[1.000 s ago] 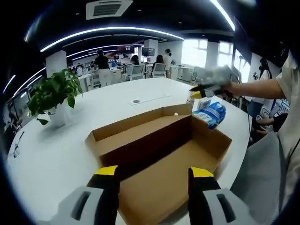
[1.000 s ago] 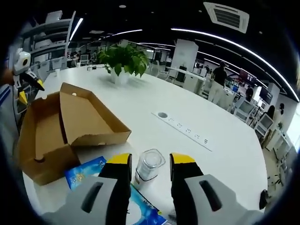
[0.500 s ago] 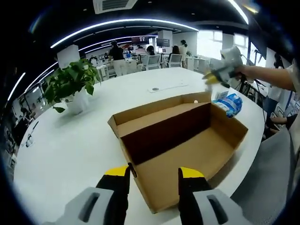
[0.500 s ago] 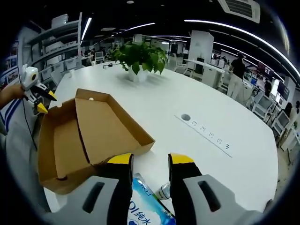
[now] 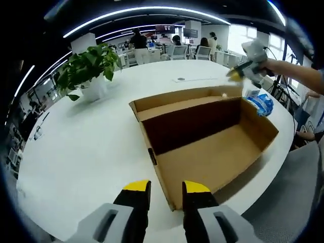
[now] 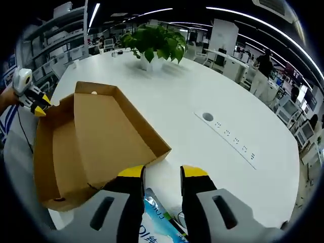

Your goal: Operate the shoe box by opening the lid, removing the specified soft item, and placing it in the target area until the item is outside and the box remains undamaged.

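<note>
While the box (image 5: 207, 139) sits open on the white counter (image 5: 86, 152), left gripper (image 5: 166, 188) rises at bottom centre of the left gripper view. Its jaws stand a small gap apart, astride the near cardboard corner; whether they actually touch the wall, cannot tell. Just beyond is the brown box interior, bare as far as visible, with the lid folded up along the far side. Past the box at right edge lies the blue pack (image 5: 262, 104), out on the counter just beside the far end wall. Above it, upper right, the right gripper (image 5: 242, 73) hovers in a hand. Farther back upper left: plant (image 5: 88, 66) in a white pot, then desks and people.

Right gripper view: right gripper (image 6: 157, 173) at bottom centre, jaws slightly parted, nothing clamped. Blue pack (image 6: 154, 223) lies directly under and between them at the bottom edge. Box (image 6: 96, 136) centre left, lid tilted up. Left gripper (image 6: 38, 104) at far left edge by the box end. Socket strip (image 6: 230, 139) set in the counter at right, plant (image 6: 154, 43) at top.

Judgement: lid open, soft item out, so placing looks about done. Next move: back the right gripper off the pack without dragging it, and ease the left off the corner without bending the cardboard.
</note>
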